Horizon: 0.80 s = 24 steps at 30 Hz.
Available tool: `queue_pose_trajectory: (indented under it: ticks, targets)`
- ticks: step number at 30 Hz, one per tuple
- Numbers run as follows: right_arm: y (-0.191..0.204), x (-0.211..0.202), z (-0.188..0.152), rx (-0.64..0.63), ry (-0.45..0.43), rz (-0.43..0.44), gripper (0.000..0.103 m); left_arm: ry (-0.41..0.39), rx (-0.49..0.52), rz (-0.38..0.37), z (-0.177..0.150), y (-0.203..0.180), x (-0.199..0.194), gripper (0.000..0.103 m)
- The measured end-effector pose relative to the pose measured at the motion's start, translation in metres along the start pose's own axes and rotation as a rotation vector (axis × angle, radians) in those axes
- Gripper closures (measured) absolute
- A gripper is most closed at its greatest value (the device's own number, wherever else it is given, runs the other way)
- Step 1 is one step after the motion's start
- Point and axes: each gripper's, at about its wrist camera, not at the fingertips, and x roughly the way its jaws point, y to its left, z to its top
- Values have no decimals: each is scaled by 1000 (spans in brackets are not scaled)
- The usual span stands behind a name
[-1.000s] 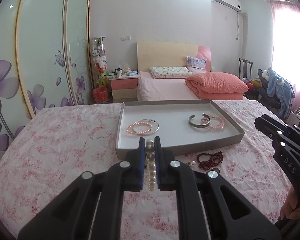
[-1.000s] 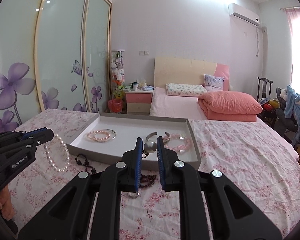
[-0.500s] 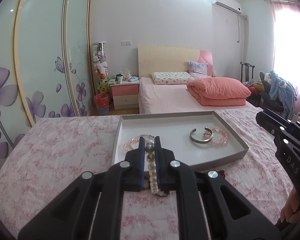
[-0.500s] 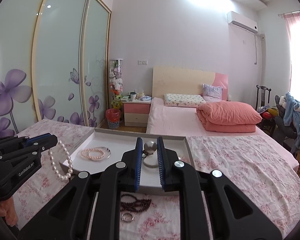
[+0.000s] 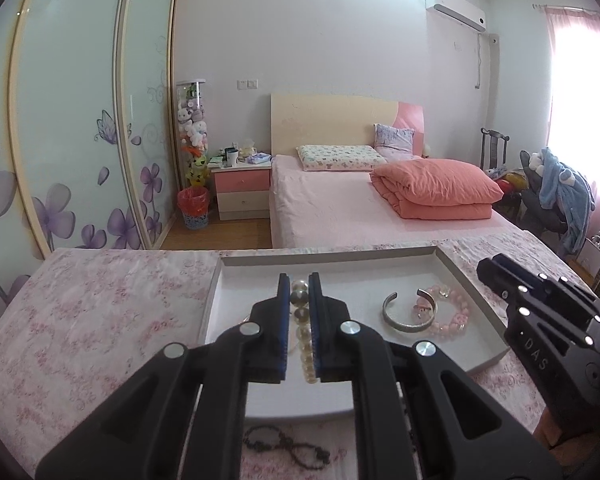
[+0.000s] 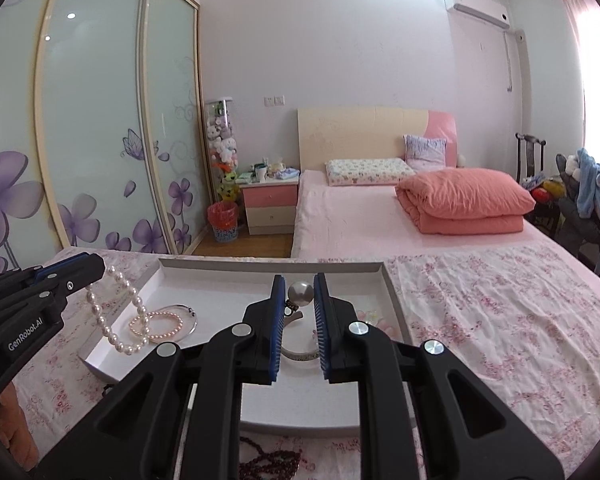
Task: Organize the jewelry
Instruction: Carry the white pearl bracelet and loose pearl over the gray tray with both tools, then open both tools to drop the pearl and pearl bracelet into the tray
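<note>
My left gripper (image 5: 299,283) is shut on a white pearl strand (image 5: 305,336) and hangs over the left half of the grey tray (image 5: 458,280). From the right wrist view the strand (image 6: 116,320) dangles in a loop from that gripper (image 6: 96,268), above a pink pearl bracelet (image 6: 156,325). My right gripper (image 6: 299,285) is shut on a large pearl with a metal setting (image 6: 299,294), over the tray (image 6: 268,266). In the tray's right half lie a silver cuff (image 5: 408,317) and a pink crystal bracelet (image 5: 450,312). The right gripper (image 5: 487,270) shows at the right edge.
The tray rests on a pink floral bedspread (image 6: 500,320). In front of it lie a dark bead bracelet (image 5: 284,446) and dark red beads (image 6: 268,465). Beyond are a second bed (image 5: 340,208), a nightstand (image 5: 242,188) and sliding wardrobe doors (image 5: 80,120).
Both grippers have moved forward from the bedspread in front of the tray to over the tray, each still holding its piece. The loose dark beads now lie below and behind the fingers.
</note>
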Motion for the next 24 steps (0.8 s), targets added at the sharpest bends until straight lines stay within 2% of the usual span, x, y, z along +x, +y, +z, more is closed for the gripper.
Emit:
queue_pose_trajectory:
  ticks: [4, 15, 17, 20, 24]
  targets:
    - [-1, 19, -3, 13, 51, 7, 87, 35, -1, -3, 1, 2, 24, 93]
    - [5, 37, -7, 11, 105, 22, 86, 97, -32, -16, -5, 7, 58, 92]
    - [5, 37, -7, 12, 110, 23, 85, 99, -46, -14, -5, 10, 60, 91]
    - [3, 34, -7, 21, 109, 25, 74, 104, -68, -22, -2, 16, 62, 89]
    - [1, 29, -6, 24, 105, 17, 74, 102, -82, -14, 0, 23, 60, 89]
